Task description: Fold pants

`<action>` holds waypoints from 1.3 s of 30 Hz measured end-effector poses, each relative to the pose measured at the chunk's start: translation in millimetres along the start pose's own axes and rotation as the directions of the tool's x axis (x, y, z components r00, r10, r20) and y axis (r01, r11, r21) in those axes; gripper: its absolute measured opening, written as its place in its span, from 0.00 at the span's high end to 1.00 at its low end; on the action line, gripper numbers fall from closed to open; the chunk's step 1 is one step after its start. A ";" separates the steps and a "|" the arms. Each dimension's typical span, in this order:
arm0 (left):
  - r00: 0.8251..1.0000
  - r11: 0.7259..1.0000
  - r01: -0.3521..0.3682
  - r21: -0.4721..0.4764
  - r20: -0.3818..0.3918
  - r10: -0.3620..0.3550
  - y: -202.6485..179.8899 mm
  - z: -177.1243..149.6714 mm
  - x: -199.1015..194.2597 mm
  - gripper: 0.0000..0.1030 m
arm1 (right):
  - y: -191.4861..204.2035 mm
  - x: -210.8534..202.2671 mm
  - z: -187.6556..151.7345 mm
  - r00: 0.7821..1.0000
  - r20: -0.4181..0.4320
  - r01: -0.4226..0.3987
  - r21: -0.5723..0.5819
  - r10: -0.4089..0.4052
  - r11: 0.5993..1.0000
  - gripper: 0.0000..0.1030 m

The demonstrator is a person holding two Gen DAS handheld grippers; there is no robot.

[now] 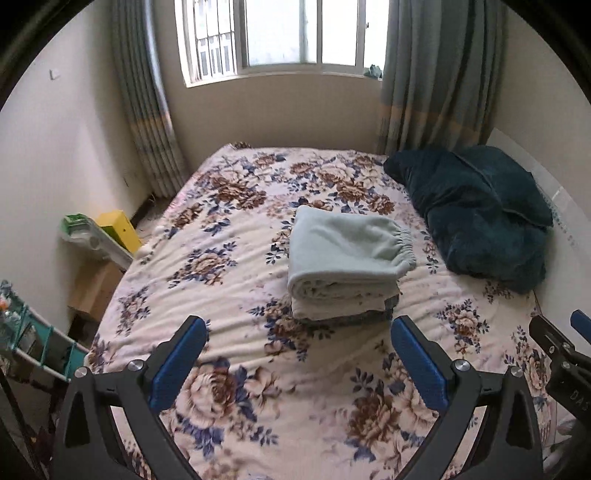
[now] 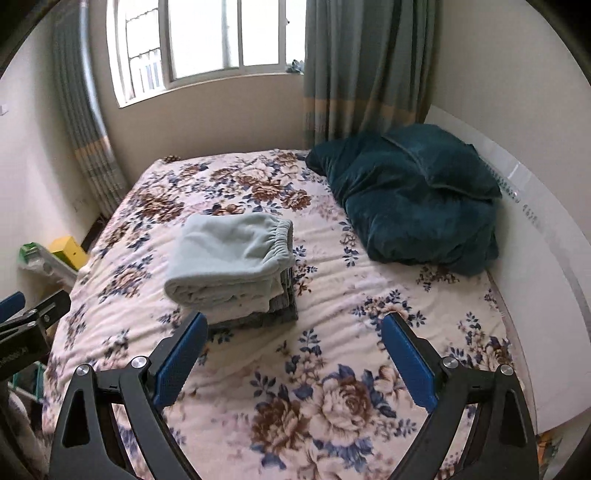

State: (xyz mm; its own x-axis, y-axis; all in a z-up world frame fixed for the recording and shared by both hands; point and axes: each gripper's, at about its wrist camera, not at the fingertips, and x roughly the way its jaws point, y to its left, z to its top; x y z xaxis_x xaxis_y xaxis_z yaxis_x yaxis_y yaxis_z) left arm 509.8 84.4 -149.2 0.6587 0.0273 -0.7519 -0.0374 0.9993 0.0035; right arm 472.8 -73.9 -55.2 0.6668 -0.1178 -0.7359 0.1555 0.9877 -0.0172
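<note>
Pale green pants (image 1: 345, 245) lie folded on top of a small stack of folded clothes in the middle of the floral bed (image 1: 229, 258); the elastic waistband faces right. The same pants (image 2: 231, 251) show left of centre in the right wrist view, over a white and a grey folded piece. My left gripper (image 1: 297, 326) hovers open just in front of the stack, holding nothing. My right gripper (image 2: 293, 326) is open and empty too, in front and to the right of the stack. The right gripper (image 1: 561, 339) shows at the right edge of the left wrist view.
A dark teal blanket and pillow (image 2: 413, 195) are heaped at the bed's far right by the white headboard (image 2: 546, 258). Curtains and a window (image 1: 280, 33) stand behind the bed. Left of the bed are a yellow box (image 1: 118, 229), cardboard boxes and a teal rack (image 1: 37, 343).
</note>
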 end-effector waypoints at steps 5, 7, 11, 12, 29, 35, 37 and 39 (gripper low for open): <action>0.999 1.000 -0.008 -0.013 0.032 0.009 -1.9 -30.6 -65.9 0.00 | -16.3 -82.1 -26.5 0.999 0.038 -0.031 -0.030 0.032 0.999 0.06; 0.998 1.000 -0.018 -0.023 0.055 0.020 0.2 -44.2 -97.8 0.00 | -22.7 -117.1 -37.7 0.997 0.061 -0.038 -0.037 0.041 0.999 0.06; 0.995 0.999 -0.029 -0.023 0.090 0.031 0.7 -61.7 -148.1 0.00 | -32.4 -181.1 -60.3 0.993 0.092 -0.064 -0.049 0.068 0.997 0.06; 0.995 0.999 -0.034 -0.022 0.098 0.036 0.1 -65.5 -160.1 0.00 | -33.9 -195.0 -64.8 0.993 0.099 -0.067 -0.050 0.072 0.997 0.06; 0.983 0.999 -0.027 0.046 0.181 0.018 3.6 -97.7 -272.0 0.00 | -33.8 -373.9 -114.8 0.981 0.174 -0.075 -0.062 0.085 0.995 0.05; 0.984 1.000 -0.003 0.021 0.177 -0.001 10.7 -95.3 -256.8 0.00 | -26.5 -373.4 -115.6 0.981 0.177 -0.069 -0.051 0.077 0.996 0.05; 0.980 1.000 -0.023 0.018 0.197 0.019 11.4 -92.7 -253.2 0.00 | -25.3 -366.5 -109.1 0.981 0.183 -0.057 -0.048 0.065 0.997 0.05; 0.977 0.999 -0.047 0.014 0.207 0.043 11.4 -88.4 -247.3 0.00 | -23.1 -355.4 -100.6 0.981 0.190 -0.042 -0.049 0.051 0.998 0.03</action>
State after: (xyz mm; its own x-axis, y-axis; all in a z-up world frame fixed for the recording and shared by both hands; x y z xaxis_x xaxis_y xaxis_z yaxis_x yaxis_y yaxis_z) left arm 280.0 86.7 -21.5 0.7979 0.0753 -0.5981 -0.0578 0.9971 0.0485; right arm 159.0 -44.5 138.6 0.8000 -0.0848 -0.5939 0.0911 0.9956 -0.0194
